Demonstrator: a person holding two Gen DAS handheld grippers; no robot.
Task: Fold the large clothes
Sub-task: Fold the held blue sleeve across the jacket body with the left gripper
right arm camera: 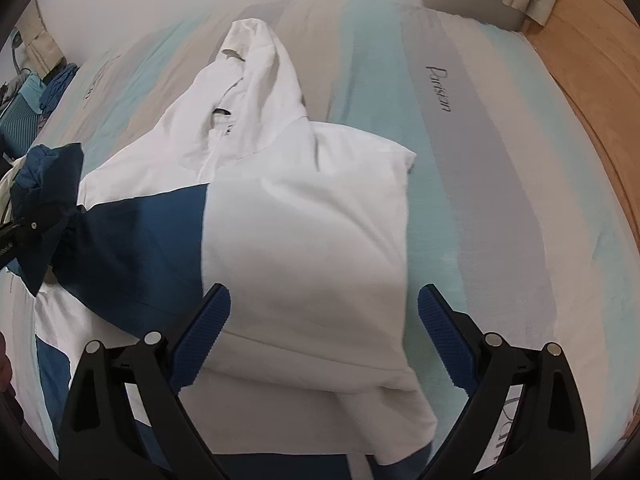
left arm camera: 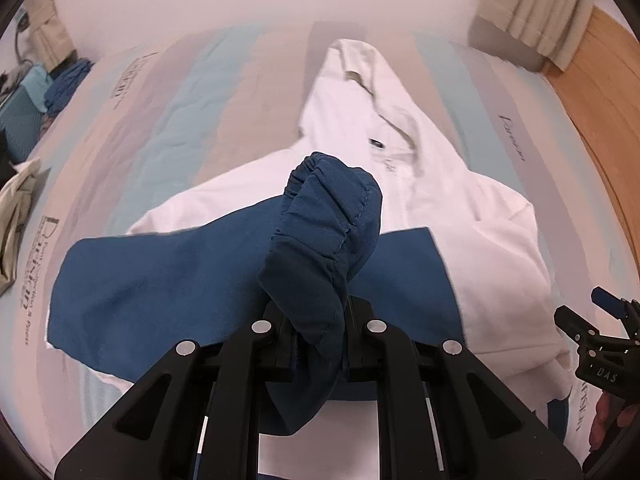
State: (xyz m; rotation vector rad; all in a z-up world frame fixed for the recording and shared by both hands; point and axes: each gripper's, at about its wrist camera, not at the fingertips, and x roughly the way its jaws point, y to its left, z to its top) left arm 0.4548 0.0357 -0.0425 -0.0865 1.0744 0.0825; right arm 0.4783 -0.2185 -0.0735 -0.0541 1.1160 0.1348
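Note:
A white hoodie (right arm camera: 304, 216) with blue sleeves lies spread on the bed, its hood (right arm camera: 256, 48) pointing toward the far wall. My left gripper (left arm camera: 316, 320) is shut on the blue sleeve's gathered cuff (left arm camera: 332, 208), which bunches up above the jaws. The sleeve (left arm camera: 160, 280) trails to the left across the hoodie's body. The right wrist view shows that gripper (right arm camera: 36, 224) at the left edge with the blue sleeve (right arm camera: 132, 248) stretched from it. My right gripper (right arm camera: 324, 320) hangs open over the white body near the hem, its blue pads (right arm camera: 200, 344) wide apart with nothing between them.
The bed cover (right arm camera: 480, 200) has teal, grey and beige stripes with printed lettering. Wooden floor (right arm camera: 592, 100) runs along the right and curtains (left arm camera: 536, 8) hang at the far right. A teal case (left arm camera: 20, 108), blue clothes (left arm camera: 68, 80) and a beige cloth (left arm camera: 16, 216) sit at the left.

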